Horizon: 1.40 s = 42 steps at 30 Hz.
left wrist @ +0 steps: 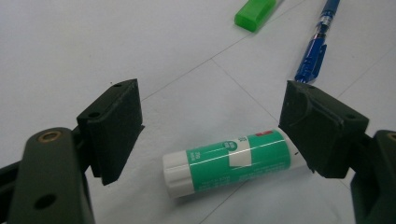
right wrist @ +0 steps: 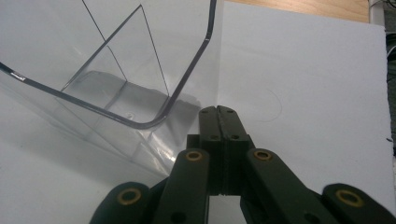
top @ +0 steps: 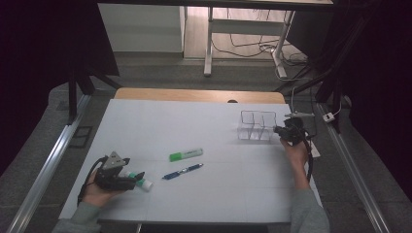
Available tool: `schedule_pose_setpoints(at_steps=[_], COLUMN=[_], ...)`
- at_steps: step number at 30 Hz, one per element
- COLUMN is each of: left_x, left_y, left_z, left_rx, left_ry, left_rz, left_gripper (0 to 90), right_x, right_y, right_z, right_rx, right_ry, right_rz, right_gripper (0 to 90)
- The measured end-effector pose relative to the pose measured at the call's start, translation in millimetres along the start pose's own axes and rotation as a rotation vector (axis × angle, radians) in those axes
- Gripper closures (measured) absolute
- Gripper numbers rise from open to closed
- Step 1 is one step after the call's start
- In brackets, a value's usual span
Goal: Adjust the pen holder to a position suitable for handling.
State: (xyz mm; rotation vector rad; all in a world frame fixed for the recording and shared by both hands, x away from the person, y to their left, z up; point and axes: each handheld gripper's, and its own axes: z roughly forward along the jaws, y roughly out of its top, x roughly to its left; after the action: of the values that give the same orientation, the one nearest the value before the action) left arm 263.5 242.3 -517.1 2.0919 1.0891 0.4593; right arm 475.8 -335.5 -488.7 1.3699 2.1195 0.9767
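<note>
**Inspector:** Position of the glue stick (left wrist: 233, 161) relative to the left gripper (left wrist: 212, 135)?

**Assistant:** It lies flat on the white table (top: 194, 126), between the two jaws. The jaws stand wide apart. The capped white end points toward one jaw with a gap; the green end sits just beside the other jaw, and contact there cannot be confirmed.

**Inspector:** Nearby items?

**Assistant:** A blue pen (left wrist: 317, 46) and a green highlighter (left wrist: 254, 11) lie beyond the jaws, apart from the stick.

**Inspector:** Right gripper (right wrist: 218, 114)?

**Assistant:** Jaws pressed together, nothing between them. It sits just beside the clear plastic organiser (right wrist: 116, 79), at its near corner, at the far right of the table.
</note>
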Motion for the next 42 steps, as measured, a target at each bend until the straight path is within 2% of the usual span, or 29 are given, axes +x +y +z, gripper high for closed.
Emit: schedule_pose_setpoints(at_steps=[6, 14, 27, 32, 42], left_x=[0.3, 0.4, 1.0, 0.7, 0.5], left_y=[0.0, -0.1, -0.1, -0.1, -0.2], left_z=[-0.5, -0.3, -1.2, -0.9, -0.3], left_rx=[-0.002, -0.003, -0.007, -0.003, -0.001], left_ry=[0.0, -0.004, -0.004, -0.003, -0.004], left_rz=[0.0, 0.002, 0.004, 0.007, 0.009], left_gripper=[21.0, 20.9, 20.9, 20.9, 20.9], right_x=[1.8, 12.6, 26.8, 32.4, 43.5], right_y=[0.4, 3.7, 7.8, 9.6, 13.5], right_z=[1.1, 5.7, 12.8, 16.8, 22.6], right_rx=[-0.01, -0.003, -0.001, -0.002, 0.0], right_ry=[-0.001, 0.006, 0.023, 0.024, 0.041], right_rz=[0.016, -0.003, -0.016, -0.006, -0.025], right_gripper=[89.7, 89.7, 89.6, 89.6, 89.6])
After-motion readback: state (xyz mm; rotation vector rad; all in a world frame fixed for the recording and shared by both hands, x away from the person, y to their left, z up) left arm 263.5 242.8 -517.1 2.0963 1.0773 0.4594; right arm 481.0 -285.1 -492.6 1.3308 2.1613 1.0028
